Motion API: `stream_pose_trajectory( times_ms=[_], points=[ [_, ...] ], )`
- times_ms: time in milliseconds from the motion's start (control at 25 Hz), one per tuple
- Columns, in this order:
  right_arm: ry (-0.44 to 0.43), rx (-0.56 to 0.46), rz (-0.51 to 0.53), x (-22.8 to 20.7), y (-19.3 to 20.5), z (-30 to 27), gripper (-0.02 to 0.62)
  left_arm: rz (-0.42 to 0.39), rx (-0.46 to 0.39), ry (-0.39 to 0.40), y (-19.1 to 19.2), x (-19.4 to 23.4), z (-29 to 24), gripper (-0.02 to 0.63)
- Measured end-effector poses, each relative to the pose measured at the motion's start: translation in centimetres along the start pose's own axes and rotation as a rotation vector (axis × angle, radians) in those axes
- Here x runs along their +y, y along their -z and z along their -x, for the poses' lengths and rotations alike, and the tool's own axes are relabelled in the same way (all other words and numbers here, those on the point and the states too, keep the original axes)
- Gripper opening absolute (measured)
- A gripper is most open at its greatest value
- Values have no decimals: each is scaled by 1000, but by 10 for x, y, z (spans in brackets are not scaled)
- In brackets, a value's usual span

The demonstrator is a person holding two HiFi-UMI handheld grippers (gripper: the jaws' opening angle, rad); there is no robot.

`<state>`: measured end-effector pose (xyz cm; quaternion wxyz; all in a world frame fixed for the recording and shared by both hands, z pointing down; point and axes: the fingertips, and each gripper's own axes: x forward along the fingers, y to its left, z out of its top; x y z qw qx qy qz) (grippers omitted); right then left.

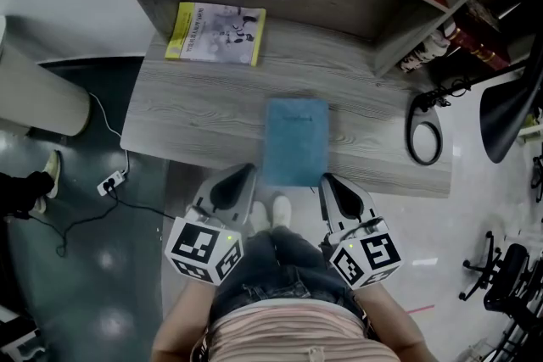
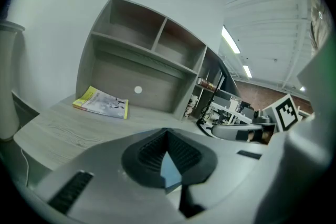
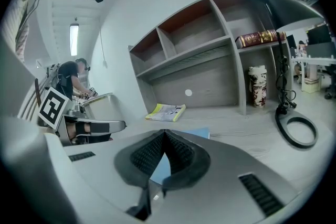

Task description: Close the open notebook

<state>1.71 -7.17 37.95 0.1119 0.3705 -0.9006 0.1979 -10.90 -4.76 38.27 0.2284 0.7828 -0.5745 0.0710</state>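
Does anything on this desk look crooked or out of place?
Mostly tidy. The blue notebook lies closed but seems to poke over the front edge of the desk, and the yellow booklet sits slightly askew at the back.

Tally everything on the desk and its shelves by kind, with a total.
Notebooks: 1, the blue notebook
Books: 2, the yellow booklet and the brown book
Cables: 1, the black cable loop
Canisters: 1, the patterned canister
Total: 5

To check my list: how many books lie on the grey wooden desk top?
2: a blue rectangular notebook at the front edge; a thin yellow-and-white booklet at the back left.
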Motion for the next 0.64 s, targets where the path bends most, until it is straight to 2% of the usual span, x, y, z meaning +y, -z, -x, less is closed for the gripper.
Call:
stream_pose_trajectory(
  times_ms=[640],
  points=[
    [-41, -29, 16, 15, -10, -2, 8, 26, -37, -51, -4, 12, 22, 11]
  ],
)
